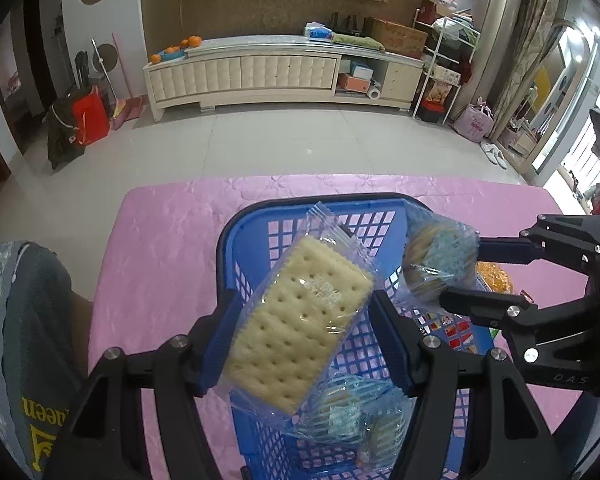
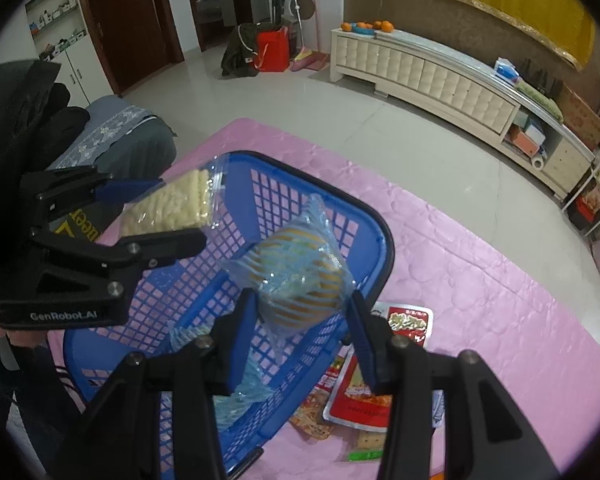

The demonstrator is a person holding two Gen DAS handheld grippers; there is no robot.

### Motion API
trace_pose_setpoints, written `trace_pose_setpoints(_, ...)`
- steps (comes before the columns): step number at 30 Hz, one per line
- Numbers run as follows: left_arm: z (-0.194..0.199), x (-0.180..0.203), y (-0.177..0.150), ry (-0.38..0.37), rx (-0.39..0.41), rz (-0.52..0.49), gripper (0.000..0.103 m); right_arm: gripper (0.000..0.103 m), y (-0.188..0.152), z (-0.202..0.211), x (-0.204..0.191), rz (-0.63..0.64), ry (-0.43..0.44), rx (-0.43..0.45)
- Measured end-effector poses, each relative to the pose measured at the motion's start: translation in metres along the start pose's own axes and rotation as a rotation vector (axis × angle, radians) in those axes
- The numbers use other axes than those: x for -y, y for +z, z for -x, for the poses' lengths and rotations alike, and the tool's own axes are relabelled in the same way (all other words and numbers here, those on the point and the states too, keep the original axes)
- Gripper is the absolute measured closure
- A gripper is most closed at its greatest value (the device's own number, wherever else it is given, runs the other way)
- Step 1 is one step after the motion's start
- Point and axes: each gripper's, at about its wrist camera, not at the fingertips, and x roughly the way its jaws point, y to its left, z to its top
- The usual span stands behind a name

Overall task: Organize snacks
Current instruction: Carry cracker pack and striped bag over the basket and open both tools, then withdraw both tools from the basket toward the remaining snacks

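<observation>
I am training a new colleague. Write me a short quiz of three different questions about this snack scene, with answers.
1. True or false: the left gripper holds a wrapped square cracker pack.
2. What is between the fingers of the right gripper?
A. a red packet
B. a round snack in a blue-striped wrapper
C. nothing
3. Fill in: both snacks hang above the blue ____, which stands on the pink cloth.

Key: 1 true; 2 B; 3 basket.
</observation>
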Motion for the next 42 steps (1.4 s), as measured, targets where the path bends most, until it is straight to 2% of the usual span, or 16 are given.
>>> trace_pose_setpoints(5, -0.005, -0.001, 0.001, 0.013, -0.019, -0.01, 0.04, 0.052, 0.003, -0.003, 0.002, 0.003, -0.008, 0.008)
trace_pose_setpoints(8, -0.004, 0.003, 0.001, 0.014, -0.022, -0.024, 0.036, 0.046, 0.003, -0.002, 0.003, -0.018, -0.024, 0.021)
trace_pose_setpoints(11, 0.004, 0.007, 0.0, 0.021, 0.001, -0.051, 0.025, 0.026, 0.001, 0.009, 0.008, -0.059, -0.027, 0.051)
trace_pose_setpoints(12, 0.007, 0.009, -0.001, 0.026, 0.007, -0.06, 0.024, 0.025, 0.001, 0.014, 0.009, -0.064, -0.037, 0.062)
trace_pose_setpoints(15, 0.019, 0.012, -0.004, 0.042, 0.019, -0.067, 0.024, 0.025, -0.002, 0.025, 0.009, -0.075, -0.058, 0.068)
trace_pose_setpoints(21, 0.053, 0.021, -0.014, 0.027, 0.048, -0.057, 0.024, 0.025, -0.014, 0.057, -0.001, -0.078, -0.084, 0.081)
trace_pose_setpoints(33, 0.133, 0.069, -0.034, 0.025, 0.138, -0.1, 0.022, 0.025, -0.052, 0.142, -0.013, -0.121, -0.113, 0.164)
trace_pose_setpoints(38, 0.147, 0.091, -0.042, 0.002, 0.156, -0.113, 0.021, 0.025, -0.075, 0.164, -0.002, -0.158, -0.119, 0.179)
trace_pose_setpoints(42, 0.141, 0.107, -0.044, -0.006, 0.145, -0.131, 0.021, 0.025, -0.092, 0.171, 0.006, -0.186, -0.138, 0.174)
